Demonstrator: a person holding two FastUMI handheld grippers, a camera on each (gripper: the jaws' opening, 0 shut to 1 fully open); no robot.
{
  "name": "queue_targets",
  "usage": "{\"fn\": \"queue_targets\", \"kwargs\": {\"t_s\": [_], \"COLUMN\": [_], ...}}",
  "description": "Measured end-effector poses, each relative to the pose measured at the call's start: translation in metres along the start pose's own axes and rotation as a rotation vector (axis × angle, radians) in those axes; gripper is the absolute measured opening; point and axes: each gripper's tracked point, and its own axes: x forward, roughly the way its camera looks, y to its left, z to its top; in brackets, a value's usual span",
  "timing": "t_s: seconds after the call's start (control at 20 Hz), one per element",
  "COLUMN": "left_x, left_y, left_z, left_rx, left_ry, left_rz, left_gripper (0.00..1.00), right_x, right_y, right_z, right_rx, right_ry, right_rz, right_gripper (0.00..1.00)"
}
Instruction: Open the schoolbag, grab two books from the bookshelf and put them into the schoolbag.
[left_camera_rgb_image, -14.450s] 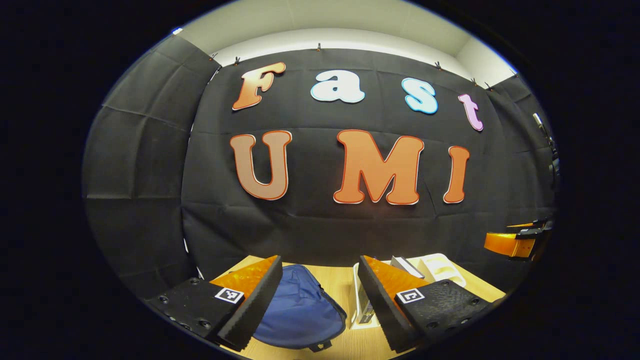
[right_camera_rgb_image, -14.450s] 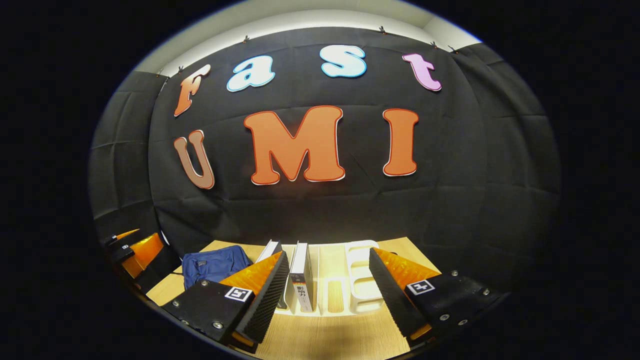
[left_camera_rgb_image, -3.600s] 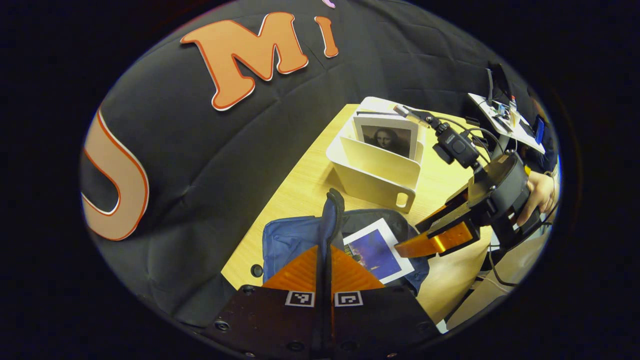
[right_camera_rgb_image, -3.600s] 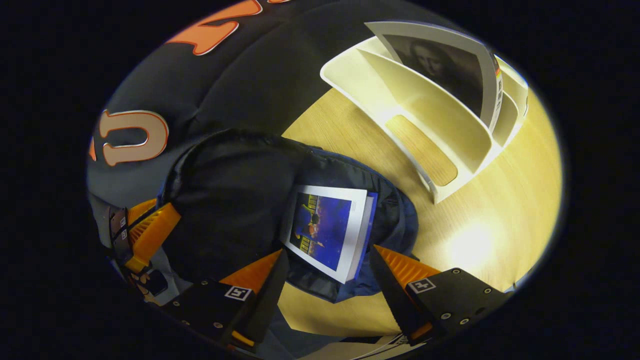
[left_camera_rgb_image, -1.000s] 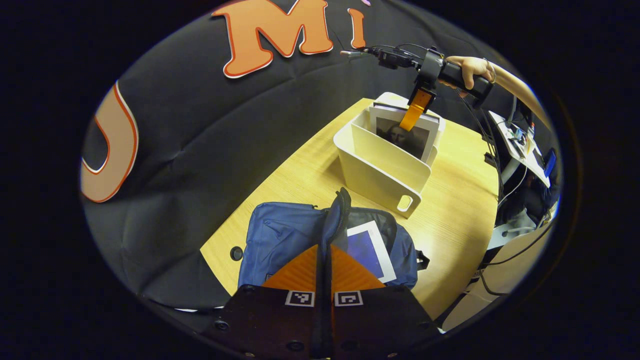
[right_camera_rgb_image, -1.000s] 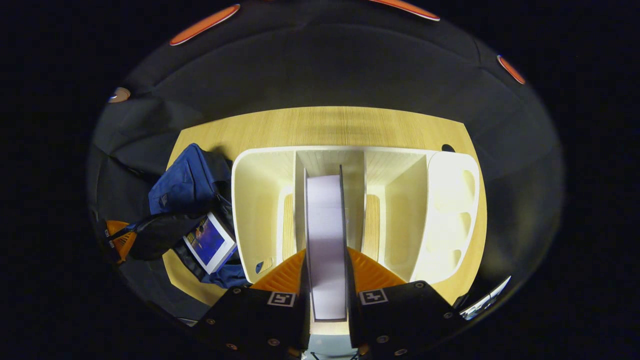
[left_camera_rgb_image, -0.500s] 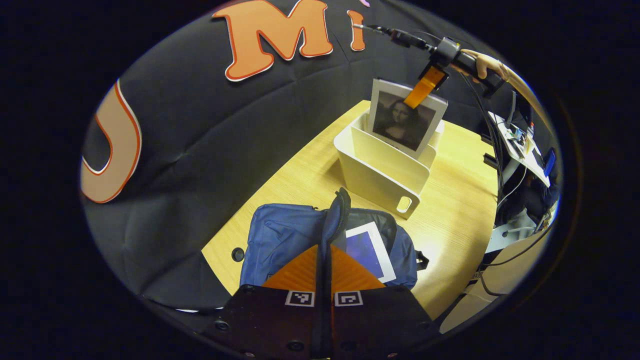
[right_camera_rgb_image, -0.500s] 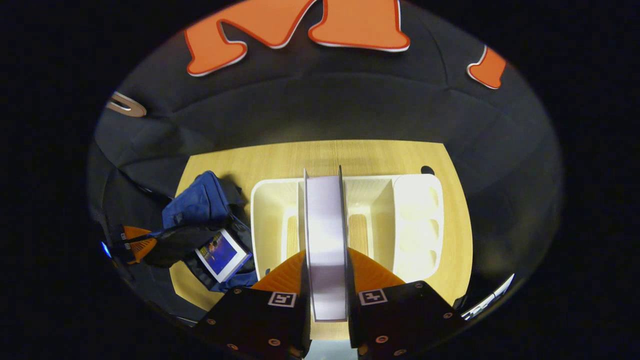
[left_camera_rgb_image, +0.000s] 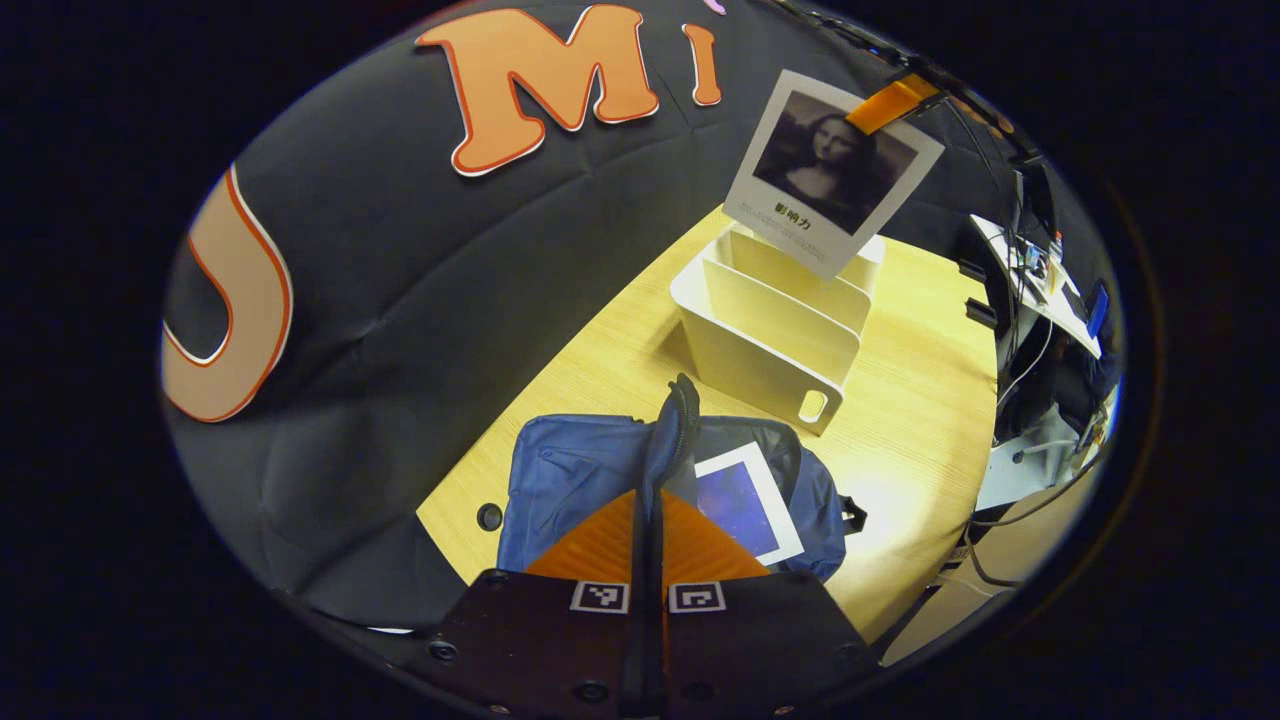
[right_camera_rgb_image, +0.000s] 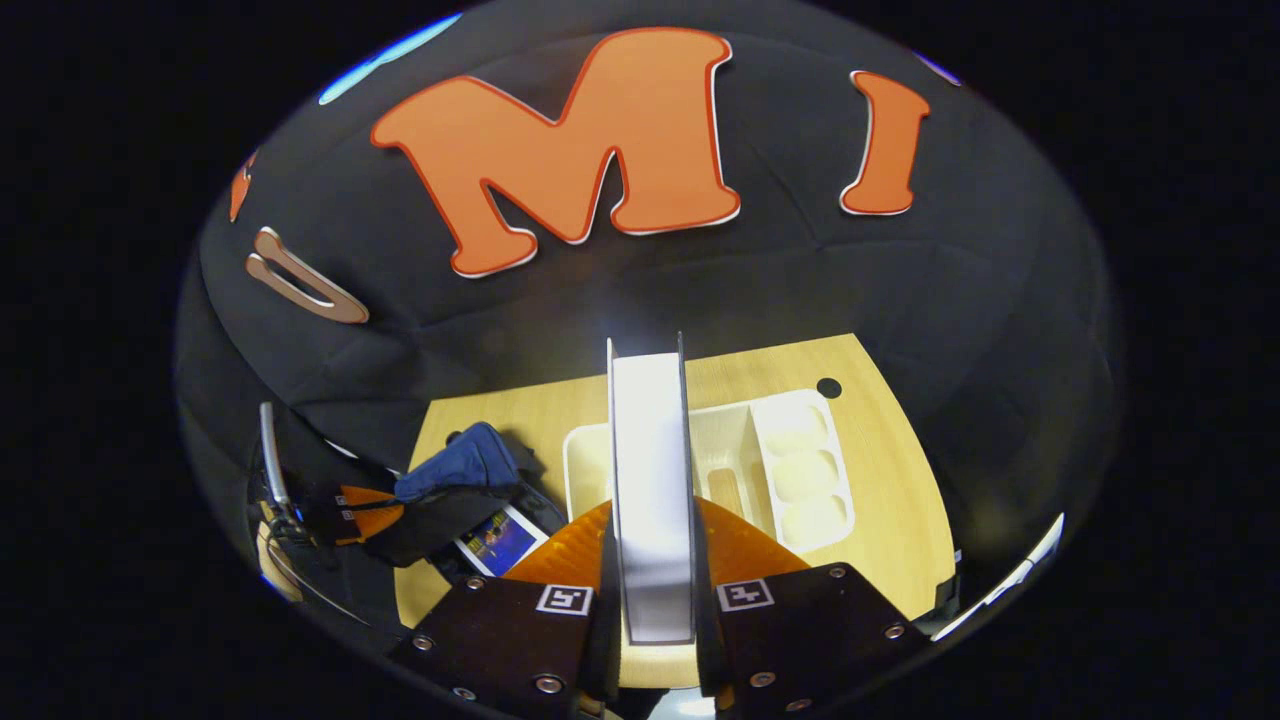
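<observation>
- The left hand-held gripper (left_camera_rgb_image: 648, 500) has its two fingers pressed together on the raised zip edge of the blue schoolbag (left_camera_rgb_image: 575, 470), holding the flap upright so the bag's mouth stays open.
- In the right gripper view this same gripper (right_camera_rgb_image: 375, 508) shows at the lower left, clamped on the dark lifted flap of the schoolbag (right_camera_rgb_image: 460, 462).
- The schoolbag lies on the wooden worktop (left_camera_rgb_image: 900, 400), near the worktop's edge, and just beside the white bookshelf (left_camera_rgb_image: 770, 330).
- A first book (left_camera_rgb_image: 742, 503) with a blue cover and white border lies inside the open schoolbag, partly tucked under the lifted flap; it shows in the right gripper view too (right_camera_rgb_image: 497, 541).
- The right hand-held gripper (right_camera_rgb_image: 652, 560) is closed on a second book (right_camera_rgb_image: 650, 480), one finger against each cover, with the white page edges facing the camera.
- In the left gripper view that second book (left_camera_rgb_image: 830, 170), with a portrait on its front cover, hangs tilted in the air above the bookshelf, clear of its dividers, and one finger (left_camera_rgb_image: 890, 102) of the right gripper grips its upper corner.
- Seen from above, the bookshelf (right_camera_rgb_image: 800, 470) sits on the worktop (right_camera_rgb_image: 900, 520) below the lifted book, its slots and three round recesses showing.
- Beyond the worktop's right side in the left gripper view, cables and a small side table with equipment (left_camera_rgb_image: 1040, 280) can be seen.
</observation>
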Motion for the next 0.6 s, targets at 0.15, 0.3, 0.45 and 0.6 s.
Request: {"fn": "queue_targets", "kwargs": {"t_s": [0.15, 0.3, 0.45, 0.6], "left_x": [-0.001, -0.001, -0.003, -0.006], "left_y": [0.000, 0.000, 0.005, 0.004], "left_z": [-0.001, 0.000, 0.002, 0.001], "left_rx": [0.007, 0.021, 0.045, 0.056], "left_ry": [-0.006, -0.013, -0.016, -0.019], "left_rz": [-0.002, -0.003, 0.006, 0.006], "left_gripper": [0.00, 0.00, 0.00, 0.00], "right_x": [-0.030, -0.042, -0.043, -0.025], "right_y": [0.012, 0.034, 0.057, 0.073], "right_z": [-0.011, -0.036, -0.067, -0.106], "right_rx": [0.077, 0.151, 0.234, 0.296], "right_ry": [-0.039, -0.032, -0.012, 0.039], "right_rz": [0.068, 0.163, 0.266, 0.313], "right_gripper": [0.30, 0.30, 0.30, 0.30]}}
